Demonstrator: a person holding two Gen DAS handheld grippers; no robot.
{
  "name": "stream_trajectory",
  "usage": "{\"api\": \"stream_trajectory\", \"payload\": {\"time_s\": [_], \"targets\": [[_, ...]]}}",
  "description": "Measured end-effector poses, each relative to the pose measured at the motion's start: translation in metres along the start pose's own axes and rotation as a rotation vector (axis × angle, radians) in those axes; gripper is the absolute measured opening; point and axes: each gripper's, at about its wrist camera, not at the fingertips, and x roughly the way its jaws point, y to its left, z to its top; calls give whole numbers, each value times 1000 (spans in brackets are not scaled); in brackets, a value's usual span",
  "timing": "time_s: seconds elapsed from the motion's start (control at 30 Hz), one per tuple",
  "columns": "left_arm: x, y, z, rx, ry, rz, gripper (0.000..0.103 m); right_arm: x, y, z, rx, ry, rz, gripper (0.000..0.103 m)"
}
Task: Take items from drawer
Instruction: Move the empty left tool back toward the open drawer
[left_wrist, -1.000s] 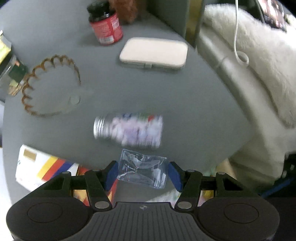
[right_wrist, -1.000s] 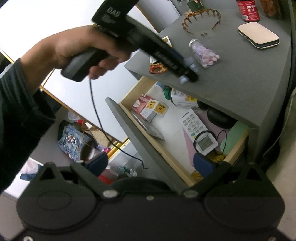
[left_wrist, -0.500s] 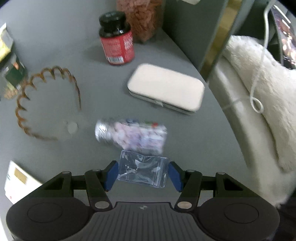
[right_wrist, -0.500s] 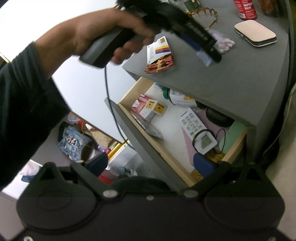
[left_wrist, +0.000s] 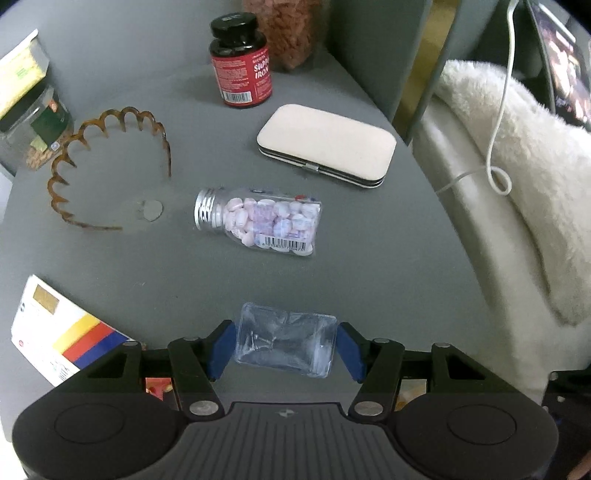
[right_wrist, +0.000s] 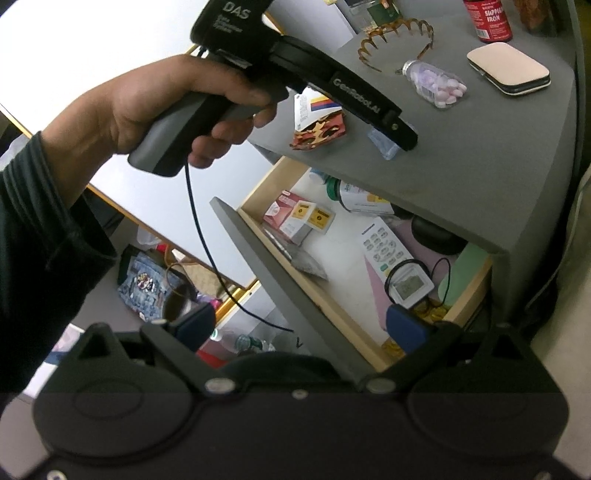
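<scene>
left gripper (left_wrist: 282, 345) is partly spread, its blue pads (left_wrist: 219, 349) clamped on one small clear plastic bag (left_wrist: 286, 343), held above the near edge of the grey cabinet top (left_wrist: 369, 258). the bag's long axis spans pad to pad. ahead lies one clear pill bottle (left_wrist: 258, 221) on its side, silver cap pointing left, long axis left-right. beyond it: one beige case (left_wrist: 327, 144), one red-labelled bottle (left_wrist: 242, 62), one brown toothed headband (left_wrist: 107, 166). one striped card (left_wrist: 55, 328) lies at left. right gripper (right_wrist: 301, 328) stands wide apart and empty over the open drawer (right_wrist: 332, 295), which holds one remote (right_wrist: 386, 247) among other items.
</scene>
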Motion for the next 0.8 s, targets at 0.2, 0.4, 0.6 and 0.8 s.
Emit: {"api": "stream_trajectory", "payload": {"time_s": [0.2, 0.4, 0.6, 0.8], "targets": [[-6, 4, -5, -33, -3, 14, 55, 0, 4, 0, -22, -3, -9, 99], [-25, -4, -14, -24, -16, -3, 55, -2, 3, -1, -15, -12, -17, 99], [-40, -1, -30, -32, -23, 33, 59, -2, 7, -2, -33, -14, -20, 100], [-56, -4, -63, -72, -59, 60, 63, -3, 9, -3, -39, -16, -19, 100]]}}
